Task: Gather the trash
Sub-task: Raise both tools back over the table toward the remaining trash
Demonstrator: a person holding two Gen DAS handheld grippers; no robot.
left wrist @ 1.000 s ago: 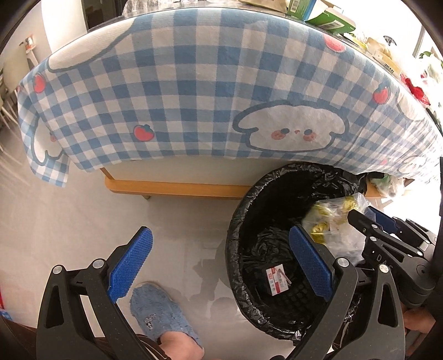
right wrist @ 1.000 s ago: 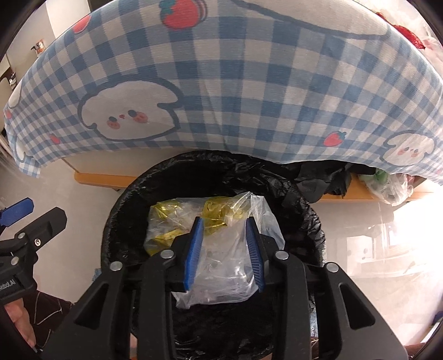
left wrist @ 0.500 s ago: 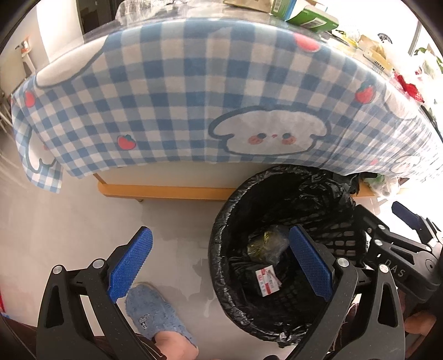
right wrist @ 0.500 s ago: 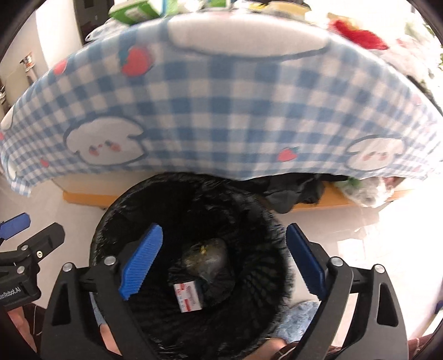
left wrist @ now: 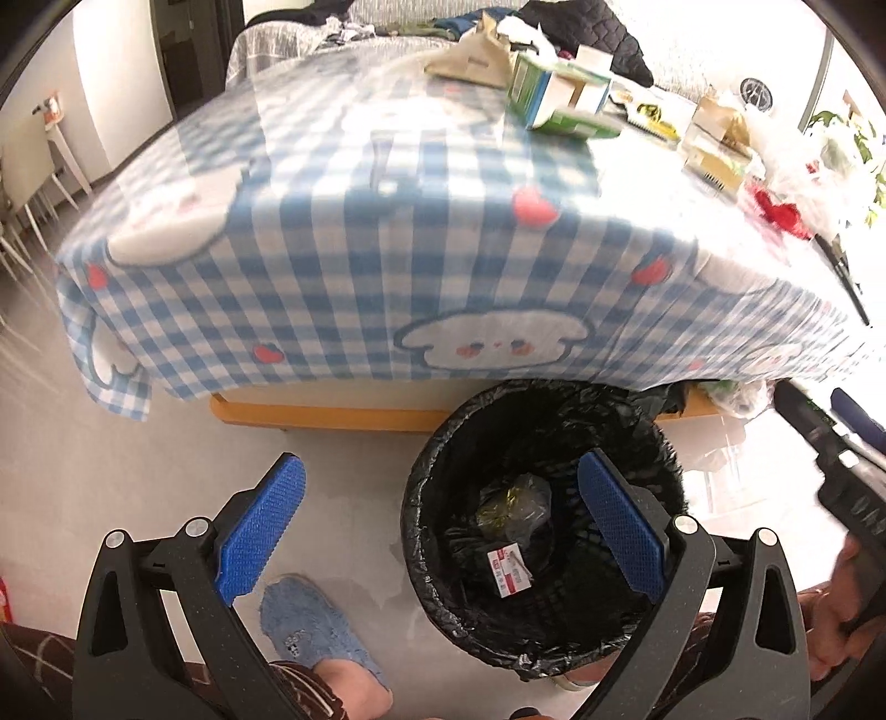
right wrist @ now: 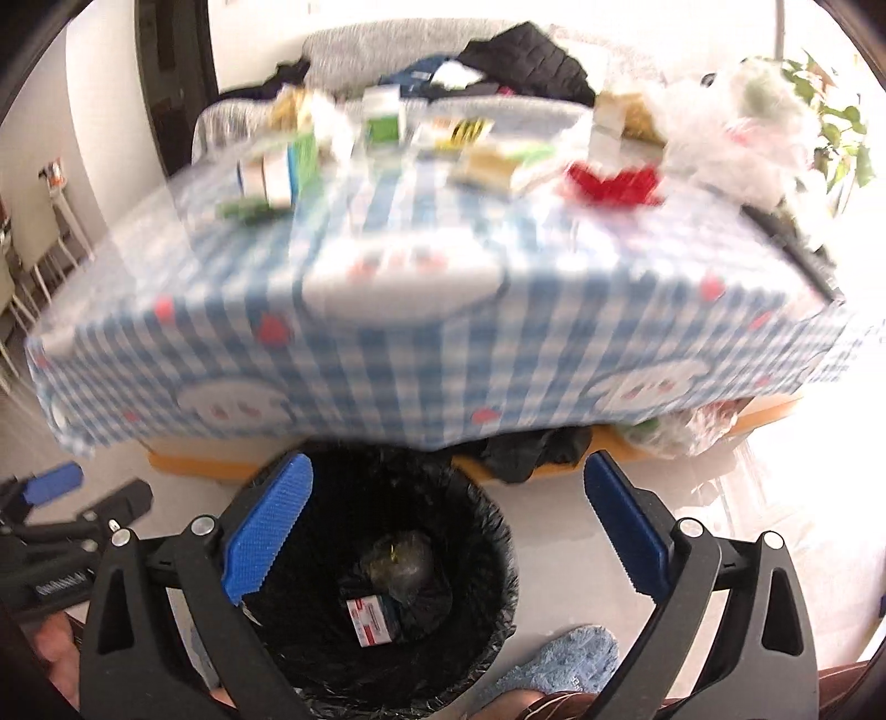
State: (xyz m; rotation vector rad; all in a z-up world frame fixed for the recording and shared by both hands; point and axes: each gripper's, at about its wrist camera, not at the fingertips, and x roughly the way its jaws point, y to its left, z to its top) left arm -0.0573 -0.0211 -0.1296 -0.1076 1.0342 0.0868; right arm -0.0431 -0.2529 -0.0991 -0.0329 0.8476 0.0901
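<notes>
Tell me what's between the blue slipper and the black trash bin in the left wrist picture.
Only bare pale floor lies between the blue slipper and the black trash bin, seen in the left wrist view; nothing rests on that strip.

You are in a home living room: a cartoon-print checked tablecloth (left wrist: 343, 232), a grey sofa (right wrist: 387, 44) heaped with clothes, fluffy slippers (left wrist: 315, 626) on your feet.

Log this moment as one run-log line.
step: bag dropped | bag: in bin | right gripper: jaws opening, empty | left gripper: open, empty | table: trash left
</notes>
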